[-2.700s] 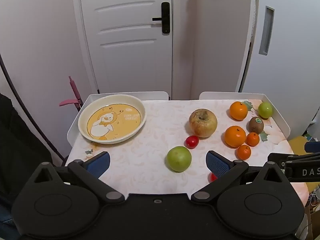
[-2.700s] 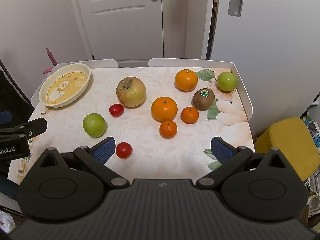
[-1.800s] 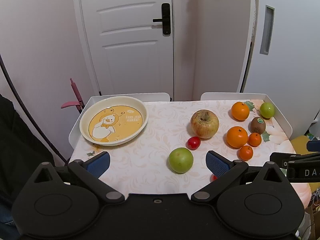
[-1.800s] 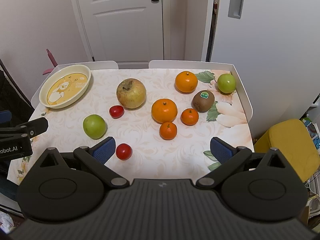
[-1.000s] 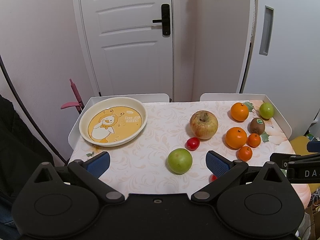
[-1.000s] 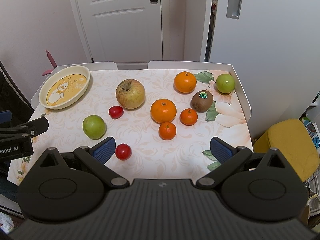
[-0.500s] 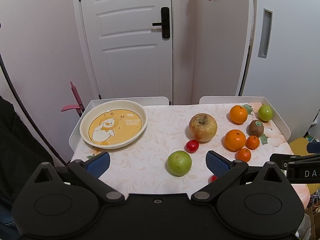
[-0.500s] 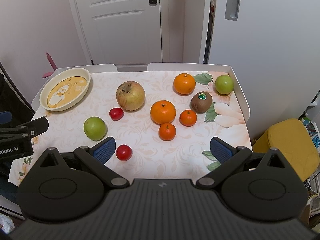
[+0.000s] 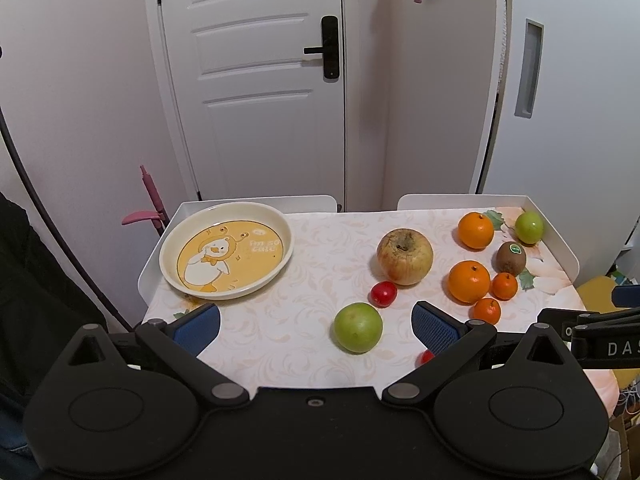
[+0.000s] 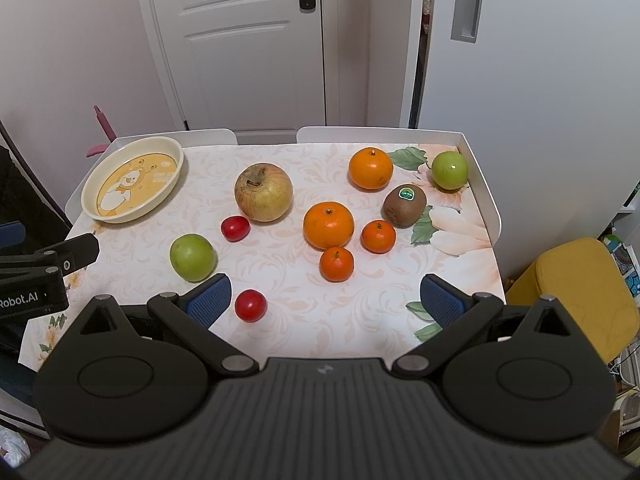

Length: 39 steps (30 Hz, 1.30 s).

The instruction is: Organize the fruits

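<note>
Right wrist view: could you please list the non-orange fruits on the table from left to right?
Near green apple → small red tomato → nearer red tomato → large yellowish apple → stickered brown kiwi → far green apple.

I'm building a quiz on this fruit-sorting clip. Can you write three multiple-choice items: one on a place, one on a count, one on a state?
1. Where does the kiwi lie?
A. in the plate
B. between an orange and the far green apple
C. beside the near tomato

2. How many red tomatoes are on the table?
A. two
B. one
C. four

3. What is the state of the duck plate?
A. stacked with oranges
B. upside down
C. holding no fruit

Key: 1 B, the kiwi sits between the large orange and the green apple. 2 A, one tomato by the big apple, another near the right gripper. 3 C, its duck print shows uncovered.
</note>
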{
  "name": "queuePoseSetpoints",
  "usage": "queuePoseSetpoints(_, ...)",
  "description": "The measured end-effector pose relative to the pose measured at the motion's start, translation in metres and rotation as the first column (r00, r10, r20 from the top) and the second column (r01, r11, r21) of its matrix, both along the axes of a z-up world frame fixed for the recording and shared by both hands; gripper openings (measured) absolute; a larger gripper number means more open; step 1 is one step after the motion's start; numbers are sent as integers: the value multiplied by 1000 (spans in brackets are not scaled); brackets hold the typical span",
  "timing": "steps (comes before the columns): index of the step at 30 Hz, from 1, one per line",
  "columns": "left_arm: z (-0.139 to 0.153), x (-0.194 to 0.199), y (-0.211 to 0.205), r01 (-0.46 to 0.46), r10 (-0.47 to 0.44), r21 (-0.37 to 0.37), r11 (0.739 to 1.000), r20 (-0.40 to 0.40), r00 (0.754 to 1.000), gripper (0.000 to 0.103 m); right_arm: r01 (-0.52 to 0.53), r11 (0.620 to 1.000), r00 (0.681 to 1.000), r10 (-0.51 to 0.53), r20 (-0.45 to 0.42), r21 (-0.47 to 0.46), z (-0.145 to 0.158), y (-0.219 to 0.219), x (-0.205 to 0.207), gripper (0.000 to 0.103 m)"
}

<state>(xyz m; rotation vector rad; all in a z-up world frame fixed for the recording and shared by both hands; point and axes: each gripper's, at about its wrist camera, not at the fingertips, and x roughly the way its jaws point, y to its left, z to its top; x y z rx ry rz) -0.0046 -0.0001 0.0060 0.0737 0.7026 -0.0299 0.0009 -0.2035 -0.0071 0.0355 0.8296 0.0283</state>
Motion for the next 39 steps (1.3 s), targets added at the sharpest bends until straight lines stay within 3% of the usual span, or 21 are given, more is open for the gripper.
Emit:
queuePoseSetpoints(25, -1, 14, 9, 33, -33, -11, 999, -14, 999, 103, 12, 999, 1000, -12, 15, 30, -1, 2, 2, 103)
queuePoseSetpoints(32, -22, 30, 13, 127, -127, 5, 992, -44, 991, 103, 54, 998, 998, -53, -12, 33, -31, 6, 8, 103)
queuePoseSetpoints(39, -64, 51, 13, 209, -207, 20, 978, -70, 976, 101, 107, 994, 994, -107, -13, 28, -70, 4, 21, 103)
